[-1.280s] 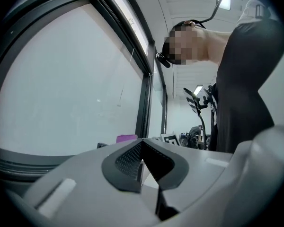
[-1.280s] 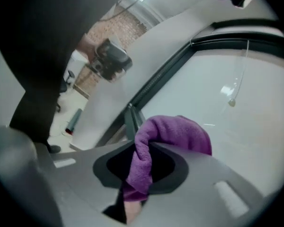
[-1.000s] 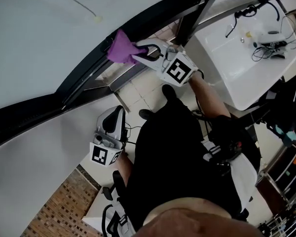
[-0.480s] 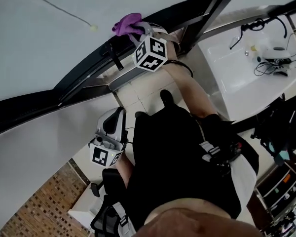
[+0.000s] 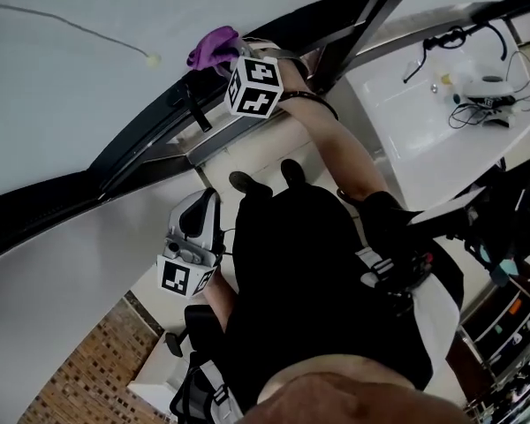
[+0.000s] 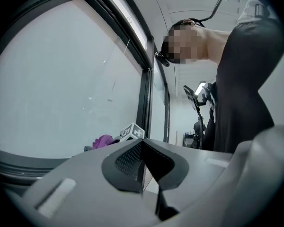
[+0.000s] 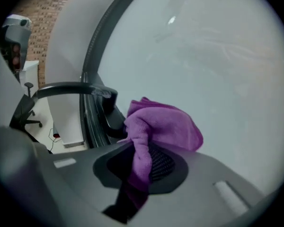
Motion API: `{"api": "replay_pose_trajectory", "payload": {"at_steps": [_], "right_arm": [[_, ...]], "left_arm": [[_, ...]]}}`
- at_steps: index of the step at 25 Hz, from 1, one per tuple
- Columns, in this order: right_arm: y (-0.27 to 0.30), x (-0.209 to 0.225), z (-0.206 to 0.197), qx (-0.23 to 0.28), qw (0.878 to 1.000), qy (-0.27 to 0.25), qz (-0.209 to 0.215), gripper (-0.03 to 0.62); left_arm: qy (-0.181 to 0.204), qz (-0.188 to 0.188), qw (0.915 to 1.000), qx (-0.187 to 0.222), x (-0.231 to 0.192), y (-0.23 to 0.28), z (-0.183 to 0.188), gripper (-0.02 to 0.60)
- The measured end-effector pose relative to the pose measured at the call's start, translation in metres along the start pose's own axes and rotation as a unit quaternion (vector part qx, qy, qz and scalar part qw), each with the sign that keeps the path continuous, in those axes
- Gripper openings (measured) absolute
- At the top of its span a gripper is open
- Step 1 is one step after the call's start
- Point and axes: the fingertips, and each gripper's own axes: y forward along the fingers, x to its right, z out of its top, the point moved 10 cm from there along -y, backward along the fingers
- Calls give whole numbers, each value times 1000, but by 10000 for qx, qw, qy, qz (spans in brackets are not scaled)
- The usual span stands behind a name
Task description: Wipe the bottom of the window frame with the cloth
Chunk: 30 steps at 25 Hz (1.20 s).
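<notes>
A purple cloth (image 5: 212,47) is bunched against the glass at the bottom of the dark window frame (image 5: 141,144). My right gripper (image 5: 224,57) is shut on it, with its marker cube (image 5: 253,87) facing up. In the right gripper view the cloth (image 7: 163,126) hangs out between the jaws of the right gripper (image 7: 142,169), right by the frame (image 7: 92,122) and its black handle (image 7: 75,90). My left gripper (image 5: 197,228) hangs low by the person's body, away from the frame. In its own view the left gripper (image 6: 143,167) is shut on nothing, and the cloth (image 6: 103,141) shows far off.
A white desk (image 5: 397,140) with cables stands at the right. A brick wall (image 5: 79,378) lies at the lower left. A thin cord with a bead (image 5: 147,59) hangs across the glass. An office chair (image 7: 26,112) stands by the wall. The person's dark clothing (image 5: 318,299) fills the middle.
My right gripper has carried the cloth leftward along the bottom of the frame and turned, so its cube now faces up. The left gripper has stayed put.
</notes>
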Motion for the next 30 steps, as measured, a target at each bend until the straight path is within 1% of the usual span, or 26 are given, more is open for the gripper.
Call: {"api": "replay_pose_trajectory", "payload": {"at_steps": [1, 2, 3, 4, 5, 6, 7, 8, 9, 10, 11, 12, 14, 16, 19, 22, 24, 25, 26, 29, 30], "right_arm": [[-6, 6, -8, -254, 9994, 105, -214, 64], [-13, 12, -19, -618, 9965, 194, -534, 64], [-21, 19, -30, -997, 9906, 264, -901, 64], [-30, 25, -37, -1224, 9846, 345, -1202, 66], [-37, 27, -37, -1172, 9831, 462, -1331, 66], [-41, 24, -29, -865, 9867, 581, -1246, 66], [-39, 17, -17, -461, 9920, 616, -1001, 66], [-30, 7, -5, -138, 9961, 515, -707, 66], [-18, -1, 4, 4, 9984, 320, -468, 66], [-8, -6, 6, -2, 9993, 140, -342, 67], [-3, -6, 4, -71, 9994, 70, -330, 67], [-4, -2, -4, -180, 9989, 109, -418, 67], [-15, 17, -31, -567, 9945, 286, -834, 66], [-29, 45, -64, -1077, 9840, 526, -1315, 66], [-49, 88, -109, -1917, 9599, 696, -1925, 66], [-56, 115, -134, -2708, 9300, 519, -2428, 66], [-52, 121, -138, -3195, 9092, 289, -2654, 66], [-50, 122, -138, -3358, 9018, 230, -2712, 66], [-48, 123, -138, -3438, 8981, 242, -2732, 66], [-56, 126, -141, -3417, 8984, 491, -2715, 67], [-65, 123, -142, -3416, 8967, 543, -2763, 69]], "left_arm": [[-5, -51, 10000, 24, -4, 1, 1, 2], [-16, -103, 9999, 50, -7, 2, 2, 2], [-33, -162, 9998, 80, -12, 3, 2, 2], [-56, -223, 9997, 106, -16, 4, 2, 2], [-84, -280, 9995, 115, -22, 5, 0, 2], [-115, -333, 9993, 113, -27, 6, -2, 2], [-144, -384, 9991, 114, -31, 9, -3, 2], [-163, -435, 9988, 122, -34, 12, -2, 2], [-164, -492, 9986, 133, -35, 16, 0, 2], [-147, -556, 9982, 139, -35, 21, 3, 2], [-121, -621, 9979, 136, -34, 25, 5, 2], [-96, -675, 9976, 127, -34, 28, 7, 2], [-88, -723, 9973, 121, -37, 29, 7, 2], [-138, -703, 9973, 132, -43, 27, 4, 2], [-247, -649, 9975, 159, -51, 21, -2, 2], [-319, -657, 9971, 216, -55, 20, -4, 2], [-321, -680, 9968, 258, -56, 20, -3, 2], [-316, -690, 9967, 289, -57, 21, -2, 2], [-308, -696, 9966, 320, -56, 20, 0, 2], [-282, -704, 9965, 356, -56, 17, 2, 2], [-280, -707, 9965, 350, -56, 16, 3, 2]]}}
